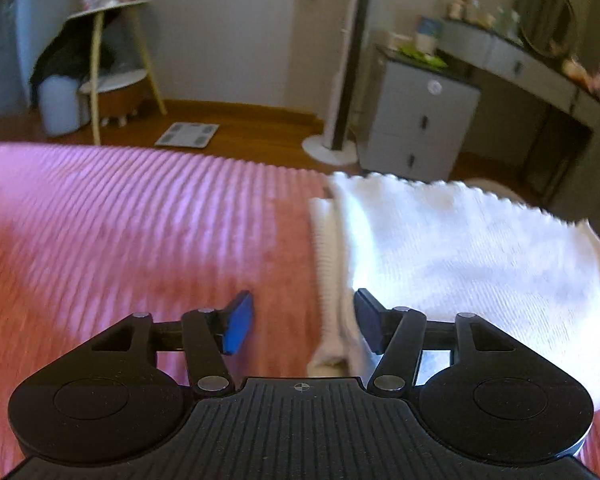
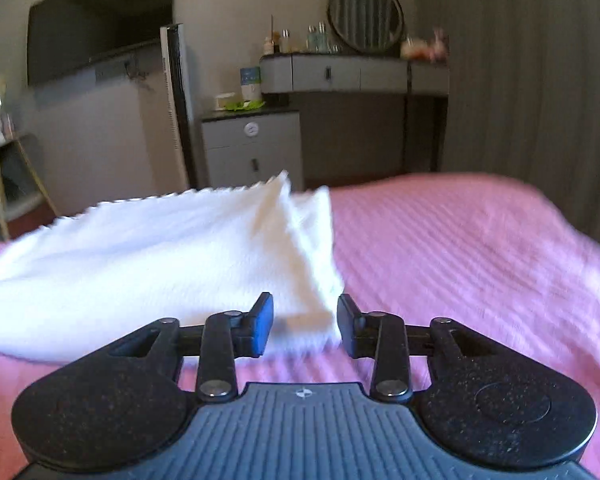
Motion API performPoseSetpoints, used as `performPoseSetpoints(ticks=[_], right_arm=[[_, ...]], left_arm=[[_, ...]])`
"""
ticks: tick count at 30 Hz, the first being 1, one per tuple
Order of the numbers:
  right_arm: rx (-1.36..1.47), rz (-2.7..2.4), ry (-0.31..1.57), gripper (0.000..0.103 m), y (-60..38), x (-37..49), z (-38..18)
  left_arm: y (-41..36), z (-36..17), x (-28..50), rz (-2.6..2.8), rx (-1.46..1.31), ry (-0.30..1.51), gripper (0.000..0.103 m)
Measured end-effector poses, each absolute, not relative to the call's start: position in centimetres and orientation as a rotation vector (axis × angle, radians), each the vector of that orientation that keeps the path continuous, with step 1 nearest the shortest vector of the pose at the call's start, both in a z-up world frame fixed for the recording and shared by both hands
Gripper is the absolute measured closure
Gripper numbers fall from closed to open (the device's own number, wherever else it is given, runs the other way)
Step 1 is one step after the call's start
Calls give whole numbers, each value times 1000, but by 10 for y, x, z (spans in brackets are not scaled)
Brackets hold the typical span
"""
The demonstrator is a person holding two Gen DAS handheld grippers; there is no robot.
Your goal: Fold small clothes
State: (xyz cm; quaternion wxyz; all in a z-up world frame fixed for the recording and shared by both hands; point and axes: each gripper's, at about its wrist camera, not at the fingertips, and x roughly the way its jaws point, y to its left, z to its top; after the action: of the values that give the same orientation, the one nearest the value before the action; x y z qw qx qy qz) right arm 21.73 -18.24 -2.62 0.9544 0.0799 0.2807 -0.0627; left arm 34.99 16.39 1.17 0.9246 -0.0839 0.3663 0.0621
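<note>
A white knitted garment (image 1: 451, 248) lies folded on the pink ribbed bedspread (image 1: 140, 220), with a scalloped far edge and a ribbed band along its left side. My left gripper (image 1: 303, 322) is open low over the bed at the garment's near left edge; the ribbed band runs between its blue pads, which do not press on it. In the right wrist view the garment (image 2: 160, 256) spreads to the left, one fold standing up at its far right corner. My right gripper (image 2: 304, 327) is open at the near right corner, the cloth lying between and beyond its fingers.
Beyond the bed's far edge are a wooden floor with a bathroom scale (image 1: 188, 135), a tall white fan (image 1: 339, 80), a grey drawer cabinet (image 1: 415, 120), a dressing table with a round mirror (image 2: 365, 16), and a shelf stand (image 1: 112, 68). The pink bedspread (image 2: 479, 248) stretches right of the garment.
</note>
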Motion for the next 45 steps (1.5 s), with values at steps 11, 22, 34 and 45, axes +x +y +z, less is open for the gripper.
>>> performPoseSetpoints(ticks=[11, 22, 34, 45], right_arm=[[258, 77, 530, 67, -148, 222, -33], [265, 158, 543, 65, -144, 224, -47], [199, 173, 481, 58, -133, 214, -41], [215, 183, 492, 73, -135, 218, -42]], left_arm=[[196, 1, 330, -48, -556, 744, 16], [215, -4, 346, -146, -791, 727, 8], [189, -23, 387, -155, -606, 900, 34], [201, -35, 381, -163, -677, 910, 49]])
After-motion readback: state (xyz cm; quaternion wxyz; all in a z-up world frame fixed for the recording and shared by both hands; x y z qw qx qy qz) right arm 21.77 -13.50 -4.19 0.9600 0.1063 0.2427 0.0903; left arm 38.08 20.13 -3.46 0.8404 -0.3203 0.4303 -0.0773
